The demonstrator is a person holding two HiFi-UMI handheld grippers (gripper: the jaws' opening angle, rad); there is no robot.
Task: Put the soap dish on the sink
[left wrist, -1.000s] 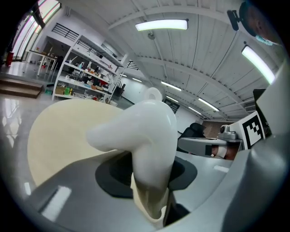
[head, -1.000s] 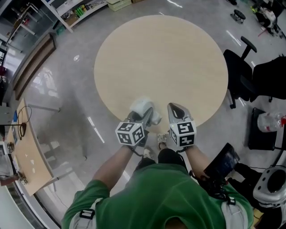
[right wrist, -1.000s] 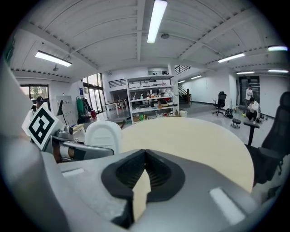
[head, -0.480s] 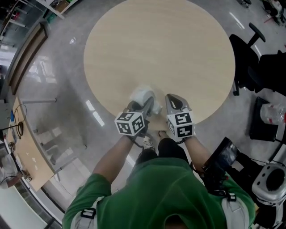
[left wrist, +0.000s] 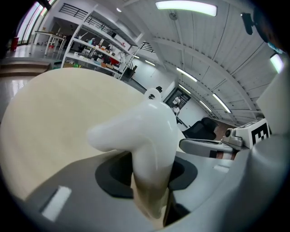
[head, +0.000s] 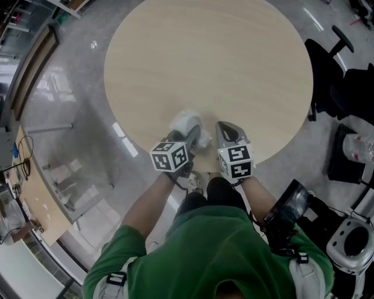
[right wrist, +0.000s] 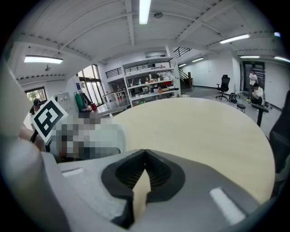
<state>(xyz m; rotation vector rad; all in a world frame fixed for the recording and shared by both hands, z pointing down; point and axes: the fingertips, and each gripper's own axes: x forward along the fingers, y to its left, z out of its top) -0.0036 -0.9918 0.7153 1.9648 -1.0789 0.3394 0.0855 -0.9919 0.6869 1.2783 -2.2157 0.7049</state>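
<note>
Round table (head: 210, 70) — pale wood-grain top, standing on a glossy grey floor (head: 76, 117). A black office chair (head: 324, 76) sits near the table's right edge. Open shelving (right wrist: 152, 88) lines the far wall; its contents are too small to identify. Ceiling: white panels with strip lights (right wrist: 144, 11) — lit.

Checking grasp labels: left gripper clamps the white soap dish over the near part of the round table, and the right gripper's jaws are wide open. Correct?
One error: the right gripper is not wide open. Its jaws meet at the tips with nothing between them, as the right gripper view shows. The rest holds: the left gripper clamps the white soap dish over the near part of the round table.
</note>
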